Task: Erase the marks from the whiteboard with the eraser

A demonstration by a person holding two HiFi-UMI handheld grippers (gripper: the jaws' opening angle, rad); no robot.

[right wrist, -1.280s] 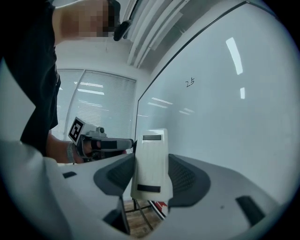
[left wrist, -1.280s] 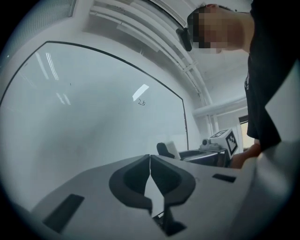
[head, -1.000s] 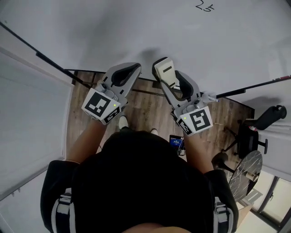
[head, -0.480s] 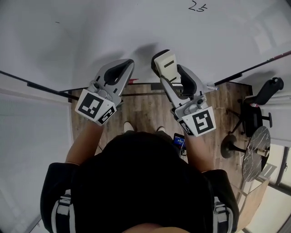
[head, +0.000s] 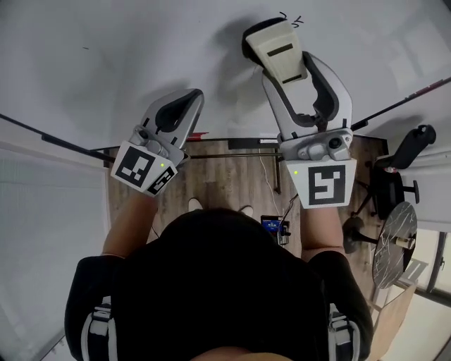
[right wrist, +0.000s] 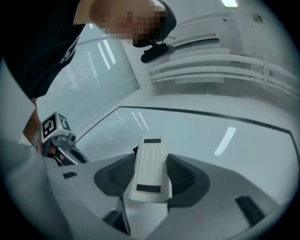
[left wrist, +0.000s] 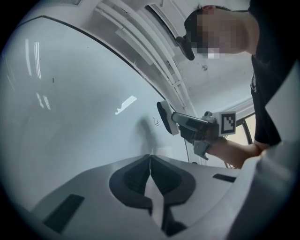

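The step in hand is the approach to the wipe: the right gripper [head: 294, 76] carries the eraser [head: 278, 48] up to the whiteboard [head: 134, 49], and the written marks [head: 290, 19] are not yet erased. In the head view the marks lie just beyond the eraser's far end, at 12 to 1 o'clock of it. The right jaws are clamped on the eraser's two long sides; in the right gripper view the eraser [right wrist: 149, 164] stands centred between them, with its pale plastic back toward the camera and about half its length projecting past the jaw tips. In the left gripper view the dark felt face of the eraser [left wrist: 165, 117] is turned to the board, with the marks [left wrist: 155, 123] just beside it at 8 o'clock; contact with the board cannot be confirmed. The left gripper [head: 184, 106] holds nothing, its jaws closed together, at 8 o'clock of the right gripper and well apart from the marks. The next move probably calls for pressing the felt flat on the board and sweeping it over the marks
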